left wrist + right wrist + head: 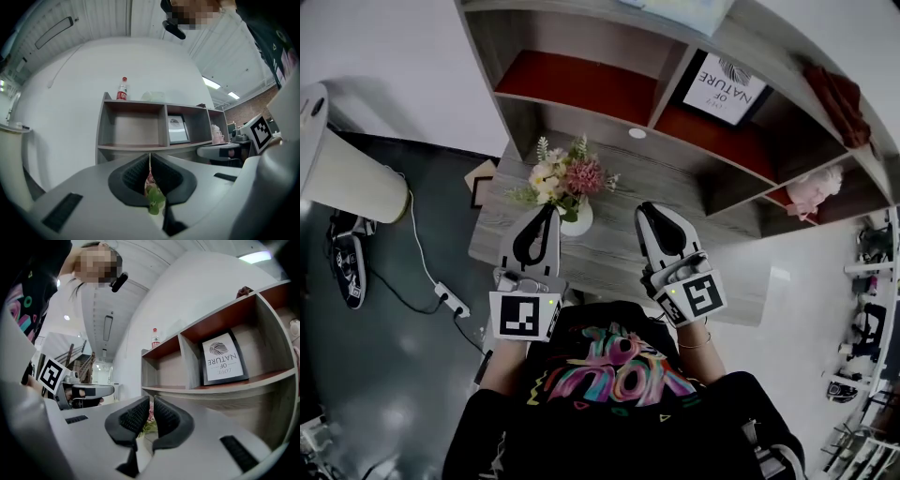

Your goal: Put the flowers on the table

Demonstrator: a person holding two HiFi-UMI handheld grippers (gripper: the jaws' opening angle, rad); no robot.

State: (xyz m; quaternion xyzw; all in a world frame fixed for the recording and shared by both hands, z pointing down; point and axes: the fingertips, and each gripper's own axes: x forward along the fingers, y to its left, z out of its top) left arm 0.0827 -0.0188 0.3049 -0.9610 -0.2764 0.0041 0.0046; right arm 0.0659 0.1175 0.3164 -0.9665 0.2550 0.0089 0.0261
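Head view: flowers (567, 178) stand upright in vase (577, 223).

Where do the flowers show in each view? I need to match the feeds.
Head view: flowers at centre, on the table, just beyond the left claw.
Left gripper view: bottom centre, peeking past the shut left claw.
Right gripper view: lower centre, through the slightly parted right claw.
Shared landmark: the framed print on the shelf.

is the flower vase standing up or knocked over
Upright: the vase sits on its base on the table, flowers pointing up.
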